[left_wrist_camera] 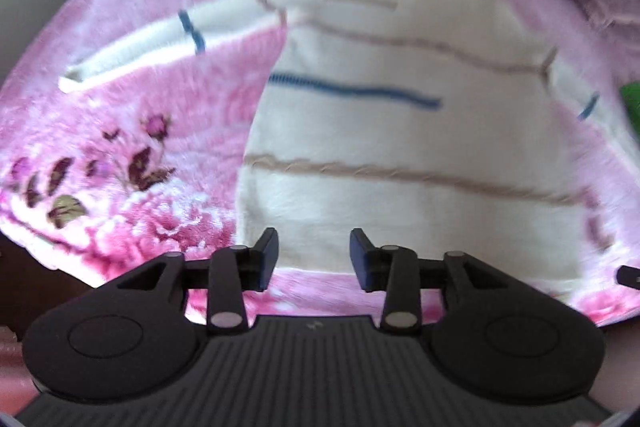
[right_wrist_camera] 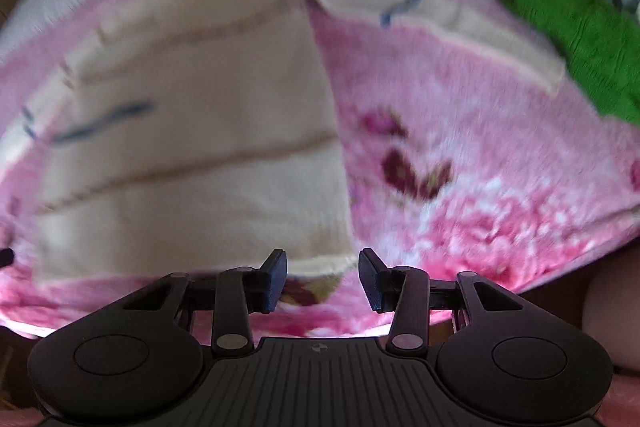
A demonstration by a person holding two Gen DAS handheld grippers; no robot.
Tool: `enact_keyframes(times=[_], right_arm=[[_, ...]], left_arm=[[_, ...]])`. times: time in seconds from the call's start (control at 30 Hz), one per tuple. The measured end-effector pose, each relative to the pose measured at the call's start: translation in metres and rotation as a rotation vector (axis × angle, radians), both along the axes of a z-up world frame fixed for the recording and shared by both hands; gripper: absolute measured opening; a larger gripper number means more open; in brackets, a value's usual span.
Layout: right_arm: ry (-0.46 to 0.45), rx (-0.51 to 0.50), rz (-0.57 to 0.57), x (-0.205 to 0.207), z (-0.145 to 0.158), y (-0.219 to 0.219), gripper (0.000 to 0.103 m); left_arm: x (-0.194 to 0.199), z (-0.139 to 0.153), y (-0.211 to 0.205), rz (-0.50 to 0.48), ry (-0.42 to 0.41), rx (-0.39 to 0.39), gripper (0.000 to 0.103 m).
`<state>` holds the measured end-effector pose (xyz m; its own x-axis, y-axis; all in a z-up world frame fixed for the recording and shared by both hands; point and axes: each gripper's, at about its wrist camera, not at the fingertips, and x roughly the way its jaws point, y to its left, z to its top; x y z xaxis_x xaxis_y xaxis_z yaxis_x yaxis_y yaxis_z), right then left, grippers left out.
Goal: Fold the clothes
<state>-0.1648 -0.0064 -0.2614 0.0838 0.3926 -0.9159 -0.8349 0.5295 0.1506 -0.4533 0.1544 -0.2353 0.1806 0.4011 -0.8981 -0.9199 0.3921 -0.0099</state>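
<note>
Both grippers are seen partly open and empty: the left gripper above the cream sweater, the right gripper at its hem corner. Only one layer may be pinched, so the fold would skew. Cream knit, tan and blue stripes, spread flat near the pink blanket's front edge, sleeves out.

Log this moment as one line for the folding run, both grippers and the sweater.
left gripper: open, empty | right gripper: open, empty | cream striped sweater: flat on pink floral blanket, sleeves spread | green garment: beside it
</note>
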Motion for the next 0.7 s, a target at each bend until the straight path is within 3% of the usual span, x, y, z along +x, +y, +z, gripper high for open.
enact_keyframes(times=[0.2,0.33,0.5,0.7], right_arm=[[0.031,0.139,0.066,-0.011,0.102,-0.009,0.045],[-0.031,0.184,0.138,-0.028,0.152,-0.024,0.055],[-0.079,0.174,0.185,-0.047,0.170,-0.049,0.059],[-0.082,0.173,0.206,-0.062,0.177,-0.076,0.059]], left_arm=[[0.019,0.097,-0.057,-0.026,-0.044,0.082,0.050],[0.026,0.136,-0.092,-0.042,-0.015,0.150,0.054],[0.031,0.158,-0.125,-0.042,0.050,0.202,0.055],[0.029,0.166,-0.155,-0.048,0.042,0.205,0.060]])
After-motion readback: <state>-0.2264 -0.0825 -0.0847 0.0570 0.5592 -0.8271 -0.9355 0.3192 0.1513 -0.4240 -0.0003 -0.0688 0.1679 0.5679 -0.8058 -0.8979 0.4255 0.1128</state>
